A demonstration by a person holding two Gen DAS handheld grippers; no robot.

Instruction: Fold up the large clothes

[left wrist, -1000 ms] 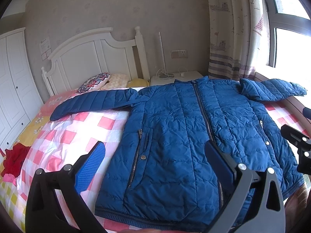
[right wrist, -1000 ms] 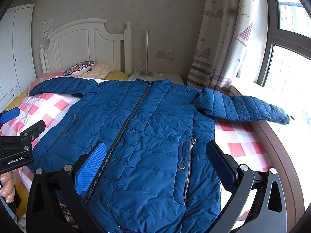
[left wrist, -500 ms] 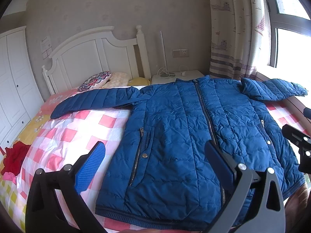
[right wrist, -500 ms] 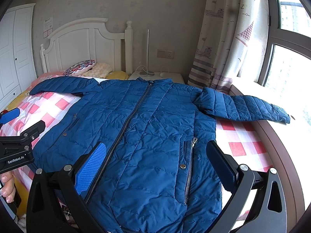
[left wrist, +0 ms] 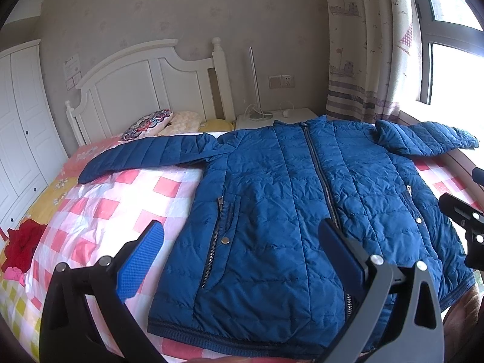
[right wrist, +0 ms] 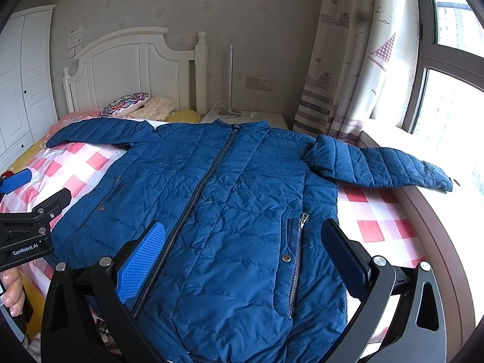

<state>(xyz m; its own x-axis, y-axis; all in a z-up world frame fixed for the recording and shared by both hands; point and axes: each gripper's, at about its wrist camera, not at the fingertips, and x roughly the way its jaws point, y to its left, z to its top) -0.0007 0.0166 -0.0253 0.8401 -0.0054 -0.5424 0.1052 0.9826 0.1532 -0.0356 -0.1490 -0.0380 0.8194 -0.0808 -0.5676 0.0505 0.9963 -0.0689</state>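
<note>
A blue quilted jacket [left wrist: 290,199] lies flat and zipped on the bed, front up, both sleeves spread out; it also shows in the right wrist view [right wrist: 230,199]. Its left sleeve [left wrist: 145,157] lies across the pink checked bedsheet [left wrist: 99,205]. Its right sleeve [right wrist: 378,166] reaches the window ledge. My left gripper [left wrist: 242,251] is open and empty, above the jacket's lower left hem. My right gripper [right wrist: 242,251] is open and empty, above the jacket's lower right front.
A white headboard [left wrist: 145,90] and pillows [left wrist: 148,124] stand at the far end. A white nightstand [right wrist: 245,118] with a lamp is beside it. Curtain [right wrist: 348,60] and window are right. A white wardrobe [left wrist: 18,127] is left. Red cloth [left wrist: 21,245] lies at the bed's left edge.
Both views have pulled back and lifted slightly, so the jacket sits a little lower and farther in frame. Both grippers stay open; the jacket has not moved.
</note>
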